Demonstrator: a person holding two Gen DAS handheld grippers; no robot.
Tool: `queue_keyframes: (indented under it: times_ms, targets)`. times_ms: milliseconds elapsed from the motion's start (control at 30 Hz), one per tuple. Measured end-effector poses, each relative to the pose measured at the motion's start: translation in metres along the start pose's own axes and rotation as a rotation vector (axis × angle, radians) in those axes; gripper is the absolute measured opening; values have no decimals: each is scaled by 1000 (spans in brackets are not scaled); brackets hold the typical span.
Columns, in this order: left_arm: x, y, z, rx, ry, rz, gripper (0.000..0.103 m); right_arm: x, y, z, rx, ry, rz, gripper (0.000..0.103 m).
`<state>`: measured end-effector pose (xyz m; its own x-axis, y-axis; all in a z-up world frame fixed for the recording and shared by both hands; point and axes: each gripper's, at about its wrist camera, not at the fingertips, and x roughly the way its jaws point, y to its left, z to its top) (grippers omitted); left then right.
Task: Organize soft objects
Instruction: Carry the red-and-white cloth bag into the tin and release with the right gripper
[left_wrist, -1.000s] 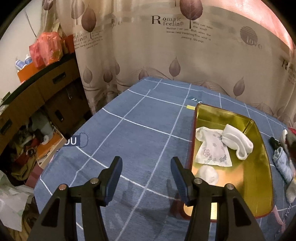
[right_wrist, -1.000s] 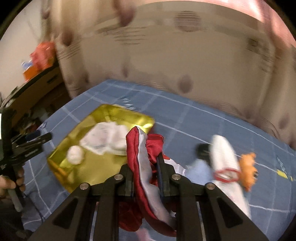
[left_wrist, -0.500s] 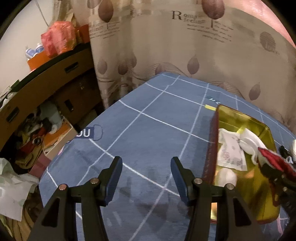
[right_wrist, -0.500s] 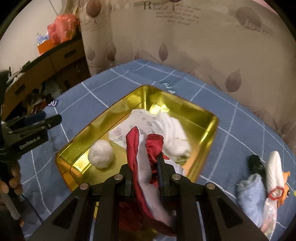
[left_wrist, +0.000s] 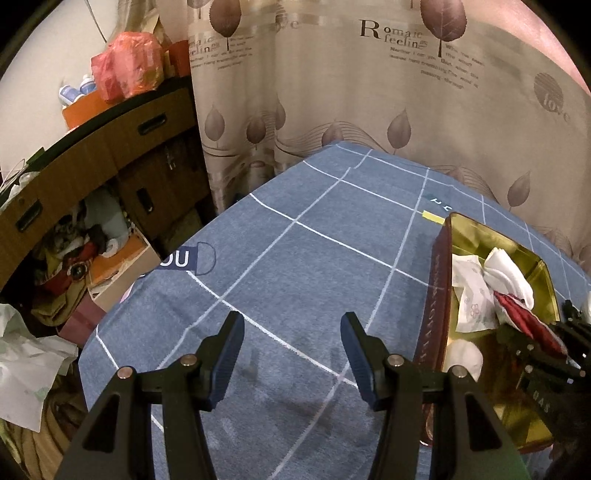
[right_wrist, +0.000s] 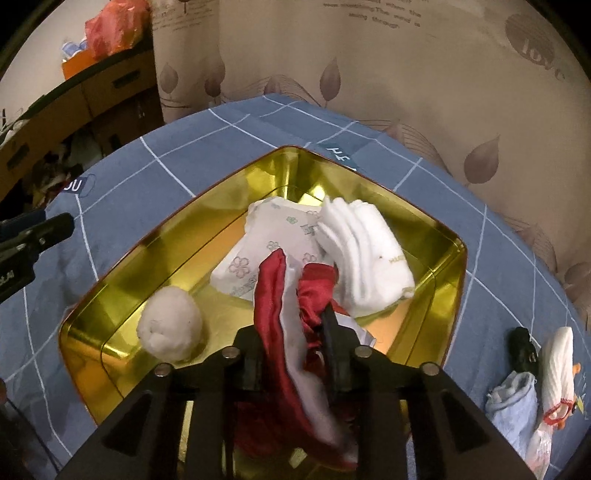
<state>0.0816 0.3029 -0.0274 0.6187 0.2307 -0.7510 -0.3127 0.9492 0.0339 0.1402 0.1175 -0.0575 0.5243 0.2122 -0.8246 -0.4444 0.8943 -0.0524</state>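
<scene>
Task looked partway done: three soft things already sat in the gold tray (right_wrist: 436, 295), a fourth was on its way in, a few remained outside on the blue tablecloth (left_wrist: 295, 280).

Going left to right. The left gripper (left_wrist: 291, 343) hovered over bare cloth left of the tray, jaws wide apart, holding nothing (idle, as far as I could judge). Inside the tray: a white cotton ball (right_wrist: 170, 328) near the front left corner, a flowered white cloth (right_wrist: 258, 251) in the middle, a folded white sock (right_wrist: 365, 254) lying against its right side. The right gripper (right_wrist: 295, 332) hung over the tray's near end, jaws clamped on a red and white cloth (right_wrist: 273, 295), not yet released; whether it touched the tray floor couldn't be told. Right of the tray, on the tablecloth: a small black item (right_wrist: 522, 347), a light blue sock (right_wrist: 511, 402), a white ribbed piece with red trim (right_wrist: 557, 369). Those likely go in next.
</scene>
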Motion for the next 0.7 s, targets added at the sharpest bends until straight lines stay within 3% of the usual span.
queue_keyframes:
  times_ms: [33,133,300,700]
  targets:
    - [1,0,0,1,1,-1,56,-1,0,0,-3,-4,-4,39]
    - [1,-1,0,7,5,-3,56,-9,2,-1,-7,-26,-12,52]
    - [0,-2,0,4,-1,-22,56,-29,2,-1,6,-65,14,62]
    - [-1,-6,-1,15,-6,-12,56,-88,-21,-21,69,-146,38,64]
